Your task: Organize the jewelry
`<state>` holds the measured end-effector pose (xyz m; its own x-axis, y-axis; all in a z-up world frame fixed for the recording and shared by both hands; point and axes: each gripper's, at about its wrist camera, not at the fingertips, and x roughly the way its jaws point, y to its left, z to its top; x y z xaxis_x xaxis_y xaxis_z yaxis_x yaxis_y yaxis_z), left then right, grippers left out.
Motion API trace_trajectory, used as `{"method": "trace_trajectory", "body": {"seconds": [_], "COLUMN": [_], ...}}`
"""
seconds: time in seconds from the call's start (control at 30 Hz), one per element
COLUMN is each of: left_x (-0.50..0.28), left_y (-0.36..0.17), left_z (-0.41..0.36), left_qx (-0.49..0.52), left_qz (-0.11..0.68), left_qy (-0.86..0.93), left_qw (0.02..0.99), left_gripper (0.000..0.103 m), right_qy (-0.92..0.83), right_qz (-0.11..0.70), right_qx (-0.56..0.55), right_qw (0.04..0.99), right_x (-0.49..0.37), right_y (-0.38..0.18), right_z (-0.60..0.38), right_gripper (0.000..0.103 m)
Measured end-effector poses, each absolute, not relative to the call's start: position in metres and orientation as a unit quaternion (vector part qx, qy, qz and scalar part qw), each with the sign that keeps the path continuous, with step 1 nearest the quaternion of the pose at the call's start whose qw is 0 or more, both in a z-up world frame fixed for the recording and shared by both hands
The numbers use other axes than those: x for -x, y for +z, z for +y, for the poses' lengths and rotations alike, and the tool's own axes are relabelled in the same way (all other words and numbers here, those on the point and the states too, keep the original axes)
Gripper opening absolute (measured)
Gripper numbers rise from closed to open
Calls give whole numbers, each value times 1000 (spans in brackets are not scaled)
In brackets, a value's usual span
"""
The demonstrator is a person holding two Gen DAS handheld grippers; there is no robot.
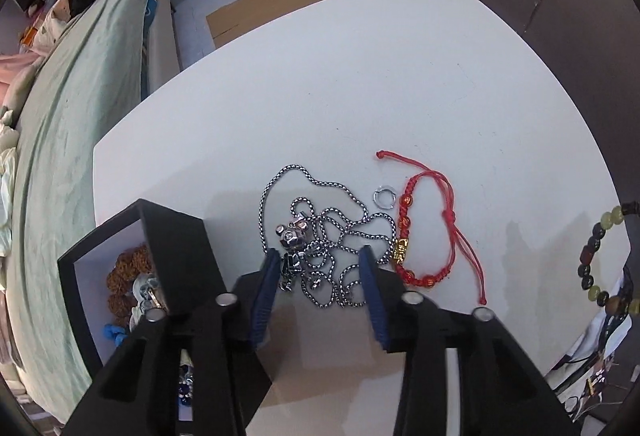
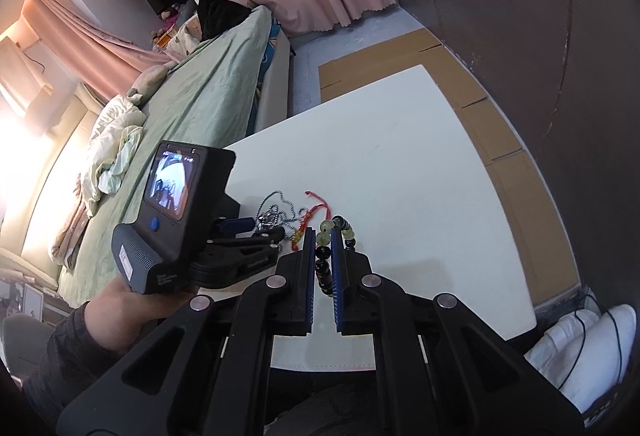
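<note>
A silver chain necklace [image 1: 332,236] with a metal bear pendant [image 1: 292,236] lies tangled on the white table [image 1: 360,75]. My left gripper [image 1: 320,256] is open, its blue pads on either side of the chain and close over it. A red cord bracelet [image 1: 424,228] with a gold bead and a small silver ring [image 1: 385,196] lie just right of the chain. My right gripper [image 2: 321,236] is shut on a bead bracelet [image 2: 325,260] of dark and pale green beads, held above the table; it also shows at the right edge of the left wrist view [image 1: 600,260].
An open black jewelry box [image 1: 120,276] with brown beads and other pieces stands at the table's left edge. A bed with a green sheet [image 1: 72,115] lies left of the table. Flat cardboard [image 2: 480,107] covers the floor beyond it. The left gripper's body [image 2: 180,220] shows in the right view.
</note>
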<state>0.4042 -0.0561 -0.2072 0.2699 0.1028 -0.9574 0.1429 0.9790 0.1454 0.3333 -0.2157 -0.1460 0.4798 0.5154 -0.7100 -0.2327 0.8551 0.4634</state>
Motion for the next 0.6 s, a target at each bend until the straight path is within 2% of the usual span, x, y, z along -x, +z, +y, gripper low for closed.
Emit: {"method": "trace_trajectory", "body": {"seconds": [0.1, 0.27, 0.6], "left_x": [-401, -393, -376], "left_y": [-204, -192, -130], "left_z": [-50, -47, -41], "left_qx": [-92, -80, -53], "left_qz": [603, 597, 552], "left_qy": [-10, -24, -31], "left_qw": [792, 798, 831], "left_gripper": [8, 0, 0], "right_qy": [223, 219, 225], "right_qz": [455, 447, 430], "right_qx": [-153, -156, -154], "right_qw": [848, 853, 861], "right_x": [-328, -320, -308], "right_y": [-141, -133, -111], "right_z": [-216, -223, -221], "right_gripper": [8, 8, 8]}}
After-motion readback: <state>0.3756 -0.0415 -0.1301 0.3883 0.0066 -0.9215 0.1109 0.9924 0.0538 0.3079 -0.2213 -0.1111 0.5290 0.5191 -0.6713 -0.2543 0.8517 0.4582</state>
